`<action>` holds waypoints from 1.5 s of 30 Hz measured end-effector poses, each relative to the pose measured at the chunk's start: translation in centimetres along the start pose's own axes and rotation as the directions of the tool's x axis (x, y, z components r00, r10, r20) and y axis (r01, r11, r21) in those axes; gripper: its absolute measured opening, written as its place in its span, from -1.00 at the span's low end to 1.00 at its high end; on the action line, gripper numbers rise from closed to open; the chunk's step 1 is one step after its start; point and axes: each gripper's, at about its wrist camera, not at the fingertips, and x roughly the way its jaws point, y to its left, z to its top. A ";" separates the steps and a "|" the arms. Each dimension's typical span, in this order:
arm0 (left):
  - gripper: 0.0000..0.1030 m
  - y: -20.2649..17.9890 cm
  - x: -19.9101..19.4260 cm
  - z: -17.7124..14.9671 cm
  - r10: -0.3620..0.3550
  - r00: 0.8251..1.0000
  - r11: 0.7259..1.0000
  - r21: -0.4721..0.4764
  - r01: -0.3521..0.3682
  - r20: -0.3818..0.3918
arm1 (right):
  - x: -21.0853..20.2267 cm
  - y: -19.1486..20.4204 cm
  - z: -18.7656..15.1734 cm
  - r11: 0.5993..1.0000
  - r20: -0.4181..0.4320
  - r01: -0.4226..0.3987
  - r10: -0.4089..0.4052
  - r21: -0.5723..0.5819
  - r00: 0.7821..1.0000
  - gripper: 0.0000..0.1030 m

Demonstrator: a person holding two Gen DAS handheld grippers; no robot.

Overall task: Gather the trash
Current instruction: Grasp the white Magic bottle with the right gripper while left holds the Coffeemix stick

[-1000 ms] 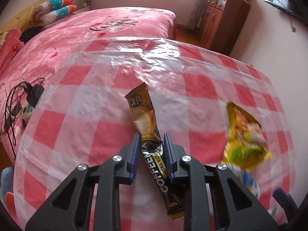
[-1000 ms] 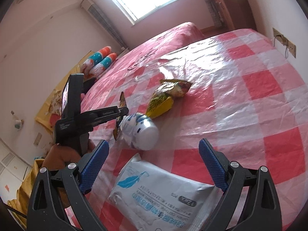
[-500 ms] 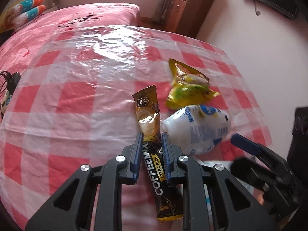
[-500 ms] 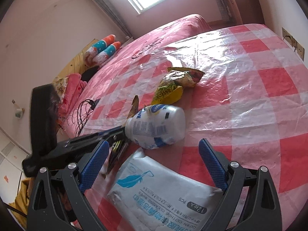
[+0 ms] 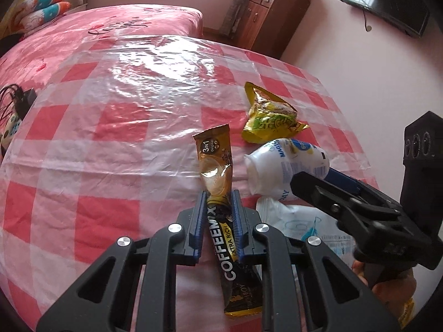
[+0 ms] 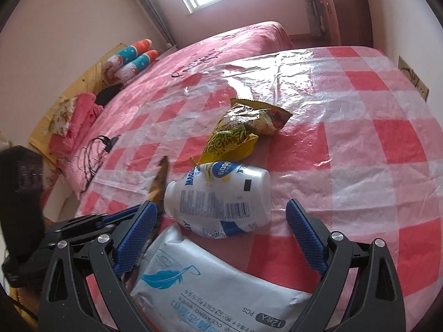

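Bedroom with a pink bed (image 5: 116,30) and a table under a red-and-white checked plastic cloth (image 5: 91,149). The left gripper (image 5: 219,202) is clamped tight on a gold coffee mix sachet (image 5: 217,166), pinching it around the middle. The right gripper (image 6: 221,215) is spread wide with nothing pinched, jaws either side of a white plastic bottle (image 6: 221,196) lying on its side. A wipes pack (image 6: 210,282) sits just below, and a crumpled yellow snack bag (image 6: 238,135) is right behind the bottle

Trash spread on the tablecloth (image 6: 387,138)
Bottle (image 6: 221,199) lies between snack bag (image 6: 243,127) and wipes pack (image 6: 216,285) (sachet (image 5: 218,171) just left).
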 end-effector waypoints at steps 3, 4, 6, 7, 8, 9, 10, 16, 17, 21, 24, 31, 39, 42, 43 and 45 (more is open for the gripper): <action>-0.62 0.6 -0.5 -0.4 0.005 1.000 1.000 -0.009 -0.005 0.008 | 0.5 0.8 0.0 0.998 -0.005 0.045 -0.045 -0.041 0.999 0.85; -0.62 0.9 -0.7 -0.5 0.005 1.000 1.000 -0.013 -0.005 0.009 | 0.6 1.0 -0.1 0.997 -0.006 0.058 -0.058 -0.052 0.998 0.85; -0.62 1.4 -1.0 -0.8 0.008 1.000 1.000 -0.025 -0.008 0.013 | 1.1 1.5 0.0 0.993 -0.010 0.088 -0.089 -0.076 0.996 0.85; -0.62 1.5 -1.1 -0.8 0.008 1.000 1.000 -0.030 -0.008 0.014 | 1.2 1.6 0.0 0.991 -0.013 0.099 -0.100 -0.085 0.995 0.85; -0.62 1.8 -1.3 -1.0 0.006 1.000 0.999 -0.035 -0.006 0.016 | 1.4 1.8 0.1 0.990 -0.016 0.105 -0.107 -0.094 0.994 0.85; -0.62 2.0 -1.4 -1.1 0.003 1.000 0.999 -0.042 -0.002 0.017 | 1.4 1.7 0.1 0.990 -0.017 0.102 -0.104 -0.097 0.994 0.85; -0.62 2.3 -1.6 -1.3 0.000 1.000 0.999 -0.047 0.001 0.018 | 1.4 1.7 0.1 0.991 -0.016 0.096 -0.098 -0.096 0.995 0.85; -0.62 3.2 -2.4 -2.0 -0.014 0.999 0.997 -0.072 0.017 0.032 | 0.8 2.2 -0.6 0.994 -0.067 -0.057 0.051 -0.095 0.996 0.85; -0.62 3.5 -2.7 -2.1 -0.017 0.999 0.997 -0.078 0.020 0.037 | 0.6 2.6 -0.8 0.990 -0.082 -0.103 0.095 -0.094 0.992 0.85; -0.62 4.5 -3.4 -2.3 -0.021 0.998 0.995 -0.099 0.027 0.058 | -0.4 4.0 -1.1 0.958 -0.119 -0.271 0.260 -0.088 0.958 0.85; -0.62 5.3 -3.8 -2.6 -0.024 0.998 0.993 -0.113 0.031 0.064 | -0.9 4.6 -0.9 0.959 -0.114 -0.263 0.251 -0.108 0.961 0.85; -0.62 6.0 -3.7 -3.2 -0.044 0.998 0.991 -0.124 0.050 0.056 | 0.0 4.7 -0.3 0.981 -0.031 0.001 -0.007 -0.194 1.000 0.85; -0.03 4.2 -3.2 -3.2 -0.053 0.998 0.998 -0.028 0.054 0.028 | 2.8 4.8 0.5 0.972 -0.059 0.042 -0.057 -0.231 0.997 0.40; 0.14 2.6 -2.9 -3.4 -0.014 0.999 0.998 0.058 0.013 0.030 | 3.2 4.9 0.5 0.971 -0.060 0.037 -0.052 -0.235 0.997 0.16; 0.15 2.5 -2.9 -3.4 -0.005 0.999 0.997 0.072 0.002 0.031 | 3.2 4.8 0.4 0.971 -0.057 0.033 -0.048 -0.238 0.997 0.10; 0.15 1.9 -2.7 -3.4 0.025 0.999 0.994 0.101 -0.028 0.034 | 2.9 4.7 0.4 0.973 -0.044 0.020 -0.031 -0.232 0.999 -0.06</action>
